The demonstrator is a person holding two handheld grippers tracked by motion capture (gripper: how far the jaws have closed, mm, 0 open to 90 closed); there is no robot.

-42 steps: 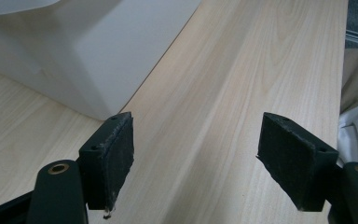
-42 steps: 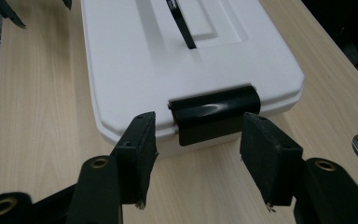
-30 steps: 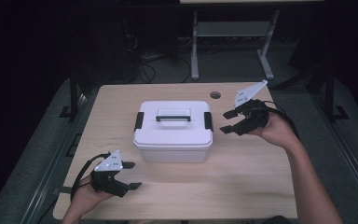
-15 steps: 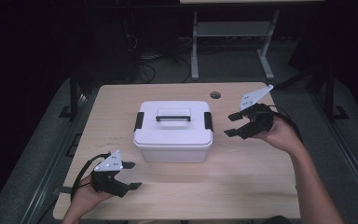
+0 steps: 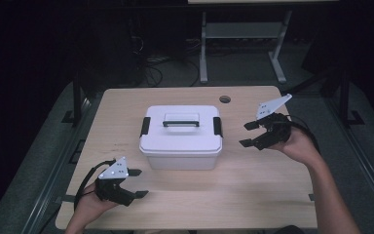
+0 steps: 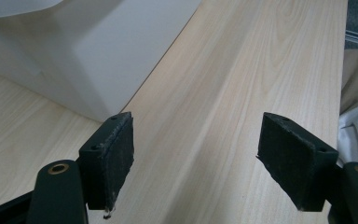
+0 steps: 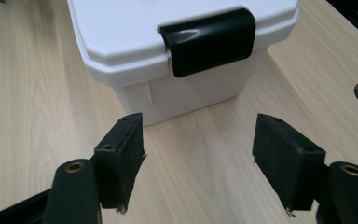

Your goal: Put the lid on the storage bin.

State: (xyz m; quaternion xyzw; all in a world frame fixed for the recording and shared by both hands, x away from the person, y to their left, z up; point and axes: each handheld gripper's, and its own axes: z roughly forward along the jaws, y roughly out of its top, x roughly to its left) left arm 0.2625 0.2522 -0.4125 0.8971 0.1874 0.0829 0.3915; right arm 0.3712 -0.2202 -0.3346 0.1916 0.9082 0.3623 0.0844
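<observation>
**High view: white lidded box at table centre, both my grippers spread and empty**

High view puts the white plastic storage box with a flat lid (image 5: pixel 181 138) in the middle of the pale wooden table (image 5: pixel 268 180). A black-edged carry handle (image 5: pixel 180 120) lies flat on the lid, and a black latch clips each short end: one on the left (image 5: pixel 145 126), one on the right (image 5: pixel 217 126).

My left gripper (image 5: pixel 135 183) sits near the table's front left corner, held in my left hand (image 5: pixel 90 207), its jaws pointing right, toward the space in front of the box. The jaws stand wide apart with nothing between them. In the left gripper view my two black pads (image 6: pixel 114 156) frame bare wood, and the box's lower corner (image 6: pixel 81 56) rises beyond the left pad, apart from it.

My right gripper (image 5: pixel 250 134) is off the box's right end, held in my right hand (image 5: pixel 299 146), raised above the table and pointing left at the box. Its jaws are also spread, holding nothing. In the right gripper view the pads (image 7: pixel 123 156) open toward the box's end wall, and the right-hand black latch (image 7: pixel 208 41) sits folded down over the lid's rim, straight ahead and above the gap. The box is near but not touched.

A round cable hole (image 5: pixel 225 99) is cut in the table behind the box, toward the far right.
</observation>
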